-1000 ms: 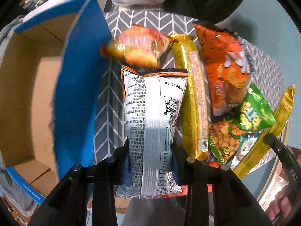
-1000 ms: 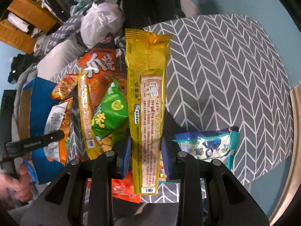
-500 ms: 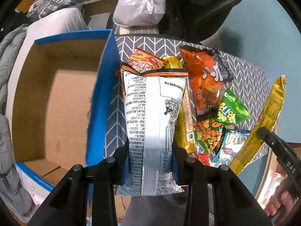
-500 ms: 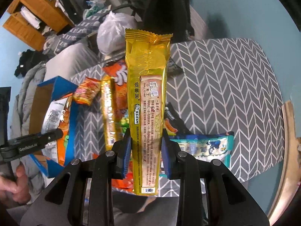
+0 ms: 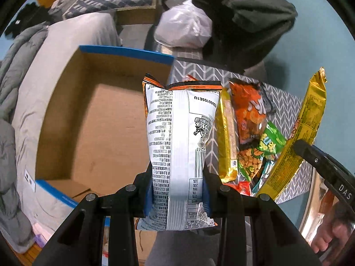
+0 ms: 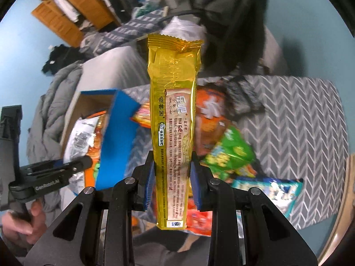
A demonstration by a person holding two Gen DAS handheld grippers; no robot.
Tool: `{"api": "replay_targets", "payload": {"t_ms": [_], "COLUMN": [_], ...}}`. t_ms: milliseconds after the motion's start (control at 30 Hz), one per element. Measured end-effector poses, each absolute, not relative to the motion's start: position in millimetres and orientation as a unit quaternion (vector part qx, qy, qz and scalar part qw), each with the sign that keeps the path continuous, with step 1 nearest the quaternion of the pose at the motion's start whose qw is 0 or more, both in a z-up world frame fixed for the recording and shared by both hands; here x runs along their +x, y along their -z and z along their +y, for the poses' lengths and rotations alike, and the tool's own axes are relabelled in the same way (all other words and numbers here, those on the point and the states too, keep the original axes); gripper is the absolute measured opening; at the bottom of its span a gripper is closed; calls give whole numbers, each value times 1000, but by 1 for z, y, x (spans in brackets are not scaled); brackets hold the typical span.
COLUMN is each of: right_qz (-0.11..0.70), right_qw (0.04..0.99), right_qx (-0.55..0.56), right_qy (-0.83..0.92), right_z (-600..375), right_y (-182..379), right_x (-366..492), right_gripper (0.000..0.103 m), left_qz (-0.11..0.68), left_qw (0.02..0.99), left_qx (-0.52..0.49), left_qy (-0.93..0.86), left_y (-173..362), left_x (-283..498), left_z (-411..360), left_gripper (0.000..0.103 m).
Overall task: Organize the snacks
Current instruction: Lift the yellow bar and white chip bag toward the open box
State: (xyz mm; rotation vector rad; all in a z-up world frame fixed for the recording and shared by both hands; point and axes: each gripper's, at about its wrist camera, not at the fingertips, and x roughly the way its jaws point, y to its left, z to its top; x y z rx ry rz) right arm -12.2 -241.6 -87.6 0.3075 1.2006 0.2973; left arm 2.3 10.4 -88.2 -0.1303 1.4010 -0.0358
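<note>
My left gripper is shut on a white and orange snack bag, printed back facing the camera, held in the air above the right wall of an open cardboard box with blue outer sides. My right gripper is shut on a long gold wrapped biscuit pack, raised over the grey chevron cloth. The same gold pack shows at the right of the left wrist view. The held white bag and the box appear at the left of the right wrist view.
On the chevron cloth lie another gold pack, an orange chip bag, a green bag and a teal bag. A white plastic bag, grey bedding and wooden shelves lie beyond.
Both grippers have risen with their packs still held. The left one has swung toward the box, whose brown floor now fills more of its view. The table looks farther away in the right wrist view.
</note>
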Motion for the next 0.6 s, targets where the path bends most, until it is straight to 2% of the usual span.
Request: {"api": "replay_targets", "payload": {"t_ms": [600], "right_qz": [557], "right_qw": [771], "right_qx": [103], "right_qy": [-291], "right_z": [-106], "right_y": [70], "right_x": [27], "right_gripper": [28], "left_qz": [617], "left_qw": [773], "left_qx": [-117], "left_qy": [-85], "left_y": [77], "left_x": [-17], "left_z": [114], "left_gripper": [35]}}
